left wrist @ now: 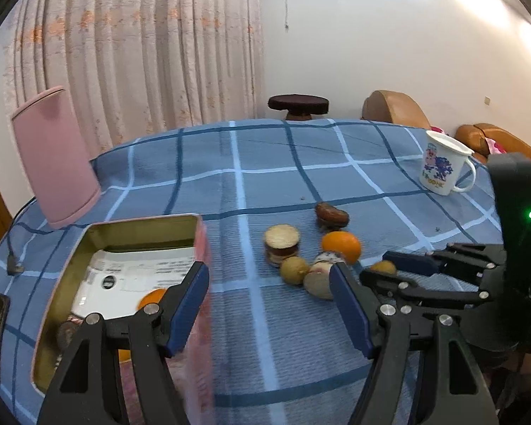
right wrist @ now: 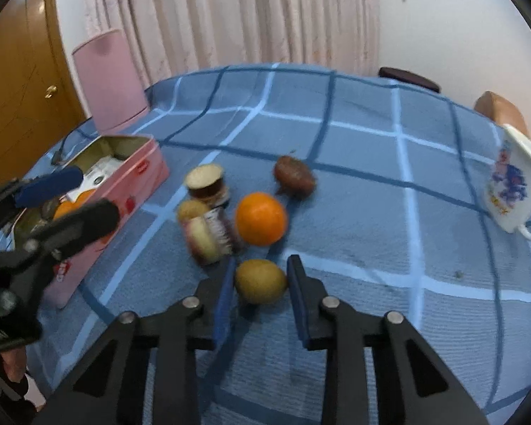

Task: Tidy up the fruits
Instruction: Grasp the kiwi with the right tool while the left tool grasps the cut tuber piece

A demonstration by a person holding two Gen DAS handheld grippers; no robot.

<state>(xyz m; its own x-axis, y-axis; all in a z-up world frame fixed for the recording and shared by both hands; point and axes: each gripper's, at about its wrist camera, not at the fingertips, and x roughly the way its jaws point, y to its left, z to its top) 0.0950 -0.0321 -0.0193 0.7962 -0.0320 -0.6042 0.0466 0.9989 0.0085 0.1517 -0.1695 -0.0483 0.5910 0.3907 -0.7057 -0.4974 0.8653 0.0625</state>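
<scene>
Step in hand, as I judge it: picking the next fruit for the tin. The right gripper (right wrist: 260, 294) is released, jaws spread, with a yellow-green fruit (right wrist: 261, 281) sitting between the fingertips. The left pad looks to be just at the fruit's side; the right pad stands a little clear. No squeeze yet.

Next move, by my reading: close evenly on the fruit, lift straight, carry left to the tin (right wrist: 134, 191). The round skin may roll out if one pad lands first. Neighbours crowd the left finger, so a sideways nudge could scatter them.

Just past the fingertips: an orange (right wrist: 262, 217), and left of it a cut piece (right wrist: 209, 237) lying on its side, blurred. Further: a small brown fruit (right wrist: 192, 209), an upright cut piece (right wrist: 206, 184), a dark brown fruit (right wrist: 294, 176).

The left gripper (left wrist: 269, 304) is also released, holding nothing; its left finger overlaps the tin's near wall in view, contact uncertain. Orange fruit already lies inside the tin (left wrist: 152, 299).

Far right: a mug (right wrist: 509, 191).
</scene>
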